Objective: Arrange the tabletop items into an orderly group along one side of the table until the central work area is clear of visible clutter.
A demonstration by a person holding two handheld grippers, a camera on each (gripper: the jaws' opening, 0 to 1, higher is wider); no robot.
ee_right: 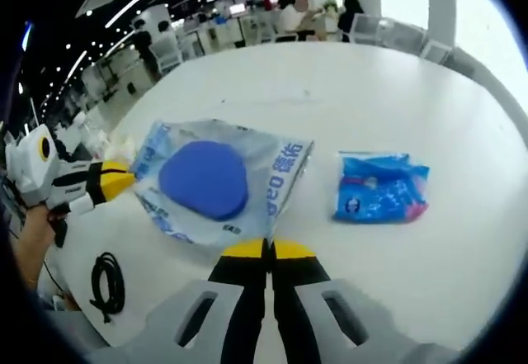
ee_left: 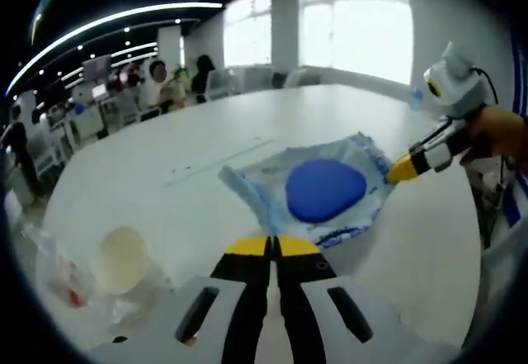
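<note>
A clear printed plastic bag (ee_left: 363, 153) with a round blue item (ee_left: 325, 189) inside lies on the white table (ee_left: 206, 133). My left gripper (ee_left: 272, 245) is shut, its yellow tips meeting the bag's near corner. My right gripper (ee_left: 402, 168) comes in from the right, shut on the bag's opposite corner. In the right gripper view the same bag (ee_right: 280, 174) and blue item (ee_right: 204, 178) lie just ahead of my right gripper (ee_right: 268, 250). My left gripper (ee_right: 115, 181) touches the bag's left edge. A blue snack packet (ee_right: 381, 186) lies flat to the right of the bag.
A cream round cup (ee_left: 124, 257) and crumpled clear wrapping (ee_left: 62, 277) sit at the near left in the left gripper view. A black coiled cable (ee_right: 107, 281) lies by the table edge. A hand (ee_left: 499, 133) holds the right gripper. People and chairs are beyond the far edge.
</note>
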